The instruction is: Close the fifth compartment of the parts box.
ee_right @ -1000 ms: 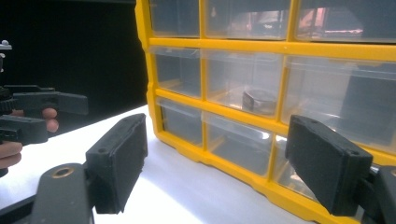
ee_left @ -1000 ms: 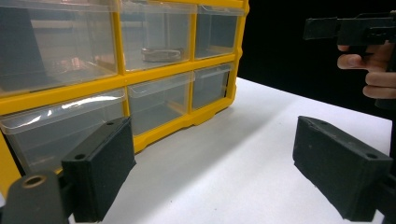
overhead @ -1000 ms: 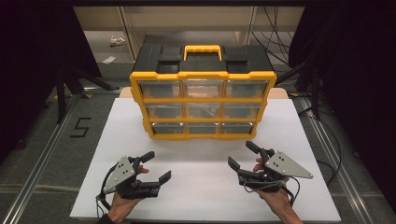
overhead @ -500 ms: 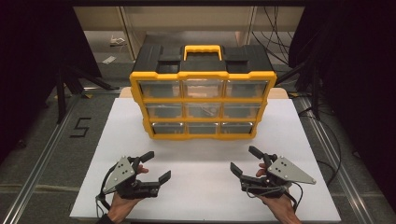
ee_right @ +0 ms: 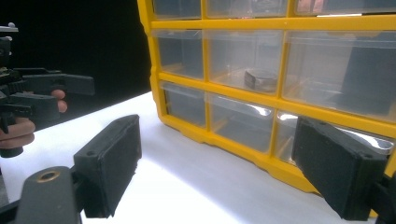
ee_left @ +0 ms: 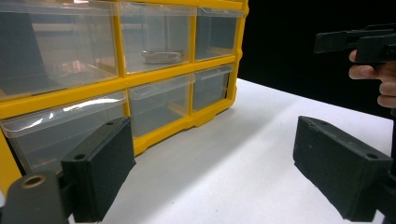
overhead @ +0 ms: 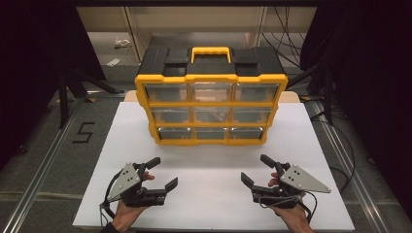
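A yellow organizer [overhead: 211, 111] was stood at the far middle of the bench [overhead: 214, 160]. The left gripper [overhead: 162, 174] and right gripper [overhead: 256, 170] were held agape and empty at the near edge.

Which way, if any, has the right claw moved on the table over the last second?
Yes. The right claw has drawn back toward the person, farther from the yellow drawer cabinet, which stayed put.
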`<state>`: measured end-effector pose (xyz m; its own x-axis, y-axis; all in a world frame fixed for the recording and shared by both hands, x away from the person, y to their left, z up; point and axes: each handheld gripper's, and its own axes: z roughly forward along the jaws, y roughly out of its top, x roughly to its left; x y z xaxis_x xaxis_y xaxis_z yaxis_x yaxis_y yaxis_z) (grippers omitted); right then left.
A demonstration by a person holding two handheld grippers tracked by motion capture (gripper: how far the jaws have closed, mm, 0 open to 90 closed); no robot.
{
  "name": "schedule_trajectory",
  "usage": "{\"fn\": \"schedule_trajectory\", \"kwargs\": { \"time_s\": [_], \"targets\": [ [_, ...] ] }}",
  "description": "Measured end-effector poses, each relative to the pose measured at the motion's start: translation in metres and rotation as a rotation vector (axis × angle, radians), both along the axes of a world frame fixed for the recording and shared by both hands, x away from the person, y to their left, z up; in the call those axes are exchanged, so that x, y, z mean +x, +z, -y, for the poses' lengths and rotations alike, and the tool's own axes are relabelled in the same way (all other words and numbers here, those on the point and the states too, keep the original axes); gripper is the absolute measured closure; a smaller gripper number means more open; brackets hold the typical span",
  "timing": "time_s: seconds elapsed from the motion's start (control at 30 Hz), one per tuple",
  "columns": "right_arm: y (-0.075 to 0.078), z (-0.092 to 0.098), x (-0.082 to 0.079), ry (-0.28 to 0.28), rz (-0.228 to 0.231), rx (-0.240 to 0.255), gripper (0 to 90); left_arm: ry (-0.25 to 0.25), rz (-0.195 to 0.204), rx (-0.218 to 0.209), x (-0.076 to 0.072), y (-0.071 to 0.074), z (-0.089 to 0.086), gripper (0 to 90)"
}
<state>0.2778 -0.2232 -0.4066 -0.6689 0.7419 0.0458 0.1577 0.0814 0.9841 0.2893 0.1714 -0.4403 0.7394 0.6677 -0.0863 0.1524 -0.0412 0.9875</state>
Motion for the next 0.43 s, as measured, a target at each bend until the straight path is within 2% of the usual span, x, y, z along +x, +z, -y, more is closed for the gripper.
{"fn": "schedule_trajectory", "kwargs": {
  "time_s": [0.43],
  "targets": [
    [0.0005, 0.0005, 0.0006, 0.004, 0.0, 0.006, 16.7, 0.005, 0.001, -0.001, 0.0005, -0.0001, -0.0004, 12.3]
  ]
}}
